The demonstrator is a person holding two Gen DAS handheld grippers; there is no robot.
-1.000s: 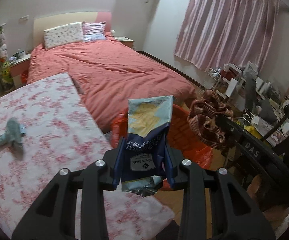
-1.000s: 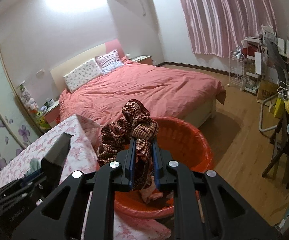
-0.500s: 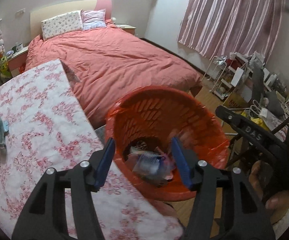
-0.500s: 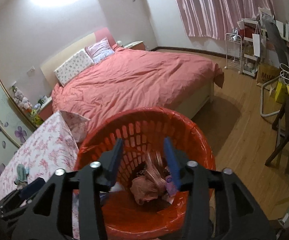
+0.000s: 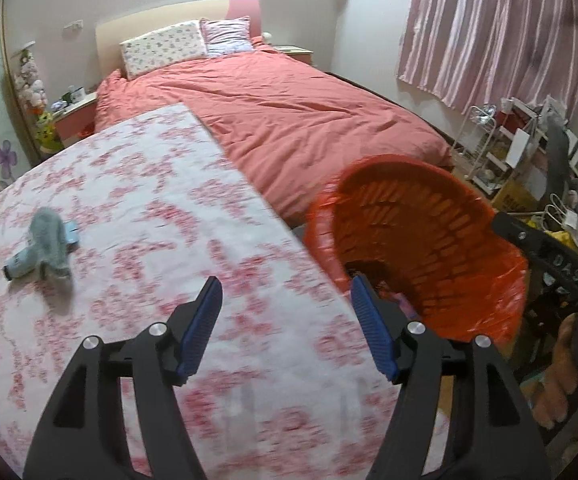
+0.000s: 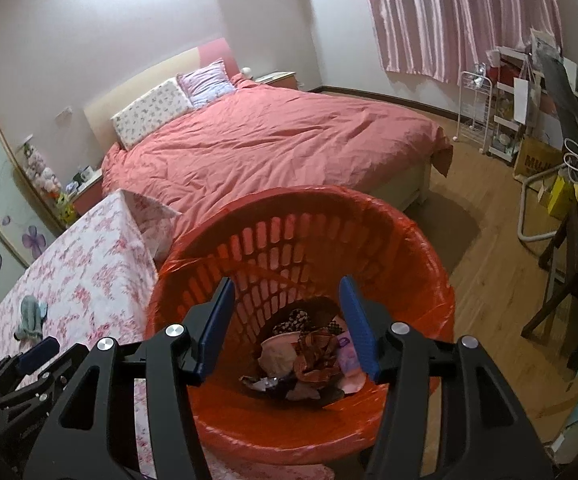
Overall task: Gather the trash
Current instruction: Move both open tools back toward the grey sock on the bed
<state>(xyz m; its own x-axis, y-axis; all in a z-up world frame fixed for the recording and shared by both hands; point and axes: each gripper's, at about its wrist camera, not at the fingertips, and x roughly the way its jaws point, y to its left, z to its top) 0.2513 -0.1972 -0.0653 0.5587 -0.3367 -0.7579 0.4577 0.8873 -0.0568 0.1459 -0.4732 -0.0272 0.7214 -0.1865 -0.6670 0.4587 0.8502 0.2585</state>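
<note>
An orange basket (image 6: 369,220) lined with a red bag stands beside the table; it also shows in the left wrist view (image 5: 441,184). Several pieces of trash (image 6: 309,356) lie in its bottom, among them brown patterned cloth. My right gripper (image 6: 287,328) is open and empty above the basket's mouth. My left gripper (image 5: 285,328) is open and empty over the table's right edge, left of the basket. A grey-blue crumpled item (image 5: 47,244) lies on the floral tablecloth (image 5: 149,208) at the left; it also shows in the right wrist view (image 6: 31,316).
A bed with a pink cover (image 6: 273,140) lies beyond the table and basket. Shelves, a white rack (image 6: 475,112) and chairs crowd the right side over a wood floor (image 6: 493,300). The left gripper's body (image 6: 21,372) shows at lower left in the right wrist view.
Both grippers opened: the left dropped the blue snack bag and the right dropped the brown cloth into the basket. The left gripper then swung left over the table.
</note>
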